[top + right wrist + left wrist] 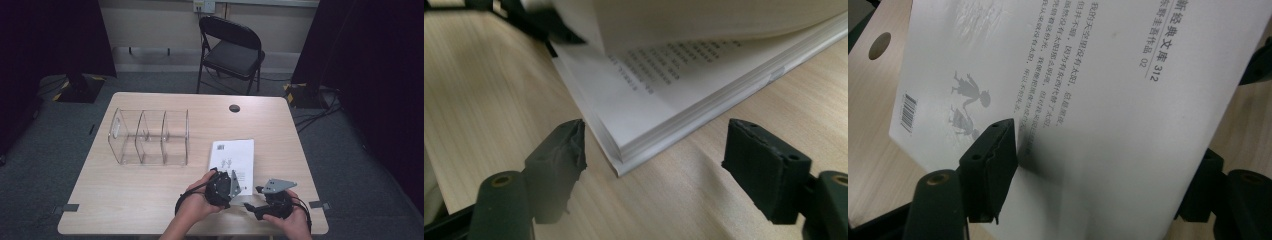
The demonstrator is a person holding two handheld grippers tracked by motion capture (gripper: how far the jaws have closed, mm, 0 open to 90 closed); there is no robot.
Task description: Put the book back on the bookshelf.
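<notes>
Two grippers are held low at the near end of a white book (pixel 231 157), which lies flat on the wooden table (pixel 125 195) to the right of a clear three-bay organizer (pixel 150 136). The left gripper (pixel 220 189) is set at the book's near edge, and in the left gripper view its jaws stand on either side of the lifted back cover (pixel 1088 100) — one pad lies against the printed face with the barcode and small figures, the other sits behind the sheet, though whether both pads press on it cannot be told. The right gripper (pixel 255 206) is placed just right of the left one, off the book's near right corner. In the right gripper view its jaws are spread wide and released, with the corner of the page block (pixel 649 135) between them and untouched by either pad — the cover is seen raised above the printed first page. A black folding chair (pixel 231 50) is seen beyond the table, well behind the book.
</notes>
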